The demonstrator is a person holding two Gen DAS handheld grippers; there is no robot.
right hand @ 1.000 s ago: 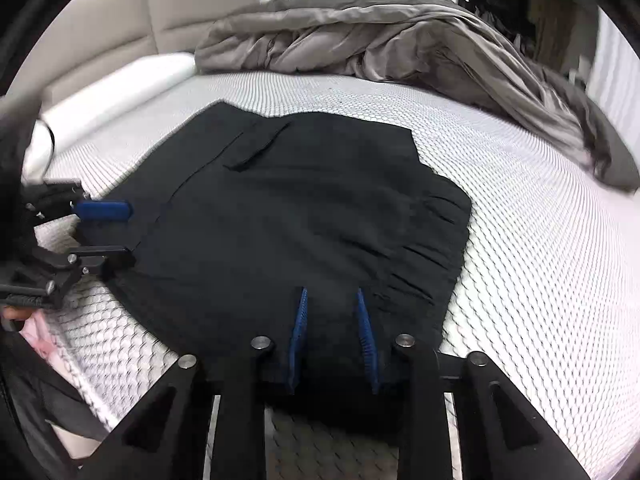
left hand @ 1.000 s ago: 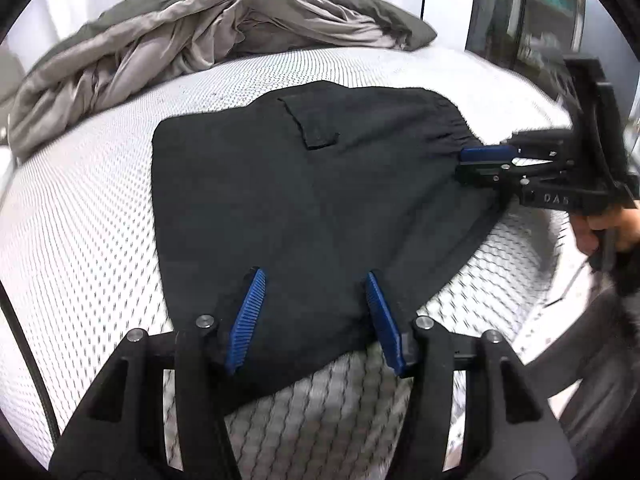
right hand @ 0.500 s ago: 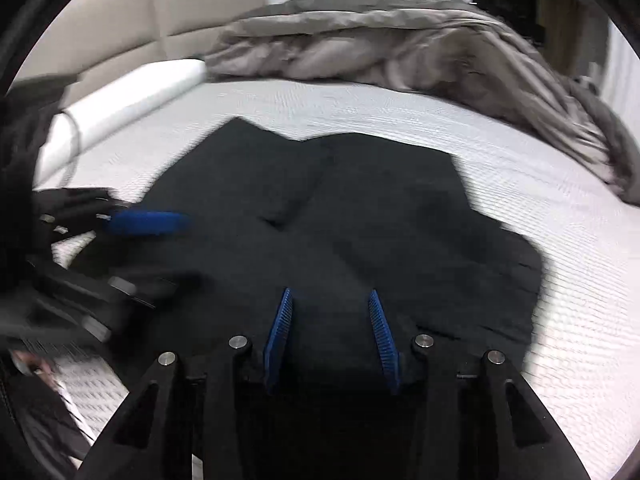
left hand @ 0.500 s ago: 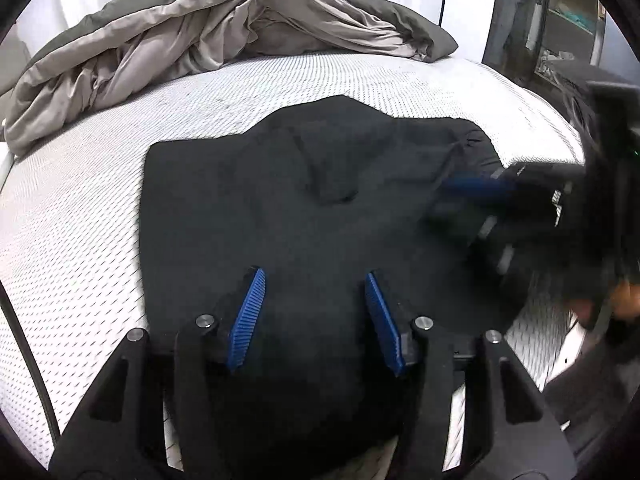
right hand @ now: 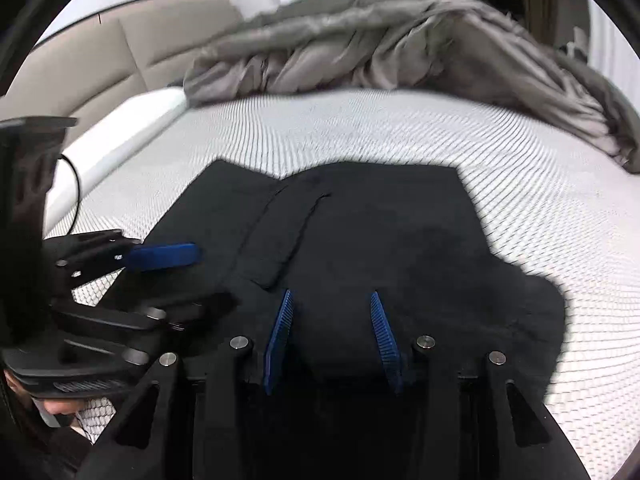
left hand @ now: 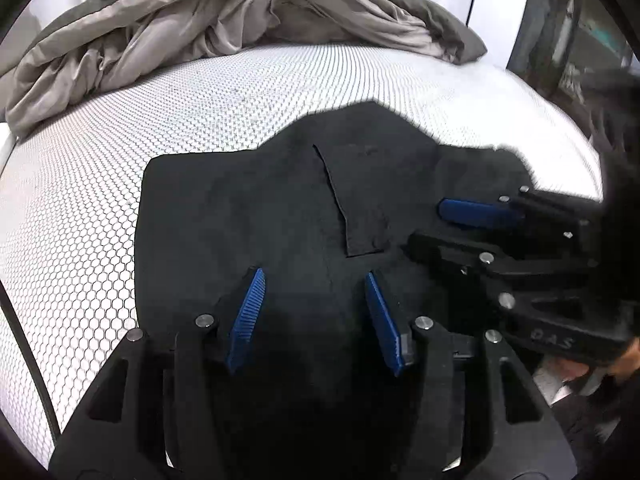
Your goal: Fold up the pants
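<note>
**A:** Item one, the task's thing. Where is it recorded?

**B:** Black pants (left hand: pixel 280 216), laid on the white mesh-textured mattress (left hand: pixel 100 184), near its front edge. A pocket flap (left hand: pixel 360 208) is seen on the upper face. The far edge of the cloth is raised into a hump, and the gathered waistband side (right hand: pixel 528 320) is seen at the right of the right wrist view.

**A:** Item two, the grippers.

**B:** Left gripper (left hand: pixel 312 316): blue pads held apart, black cloth lying between and under them. No pinch on the cloth is seen; the jaws are entered as open. Right gripper (right hand: pixel 332 340): pads likewise spread, cloth beneath them, entered as open. The right gripper is also seen from the left wrist view (left hand: pixel 460 232), one blue pad above the cloth and a black finger lower; whether cloth lies between those two cannot be told. The left gripper is seen from the right wrist view (right hand: pixel 176 276) at the pants' left edge.

**A:** Item three, surroundings and obstructions.

**B:** A crumpled grey-brown duvet (left hand: pixel 208 20) is piled across the far side of the mattress, well apart from the pants. A beige padded headboard (right hand: pixel 132 52) and a white bolster (right hand: pixel 116 144) are noted at far left in the right wrist view. A black cable (left hand: pixel 24 344) runs along the left edge. The near part of the pants is hidden by both gripper bodies. Some motion blur is noted at the edges.
</note>
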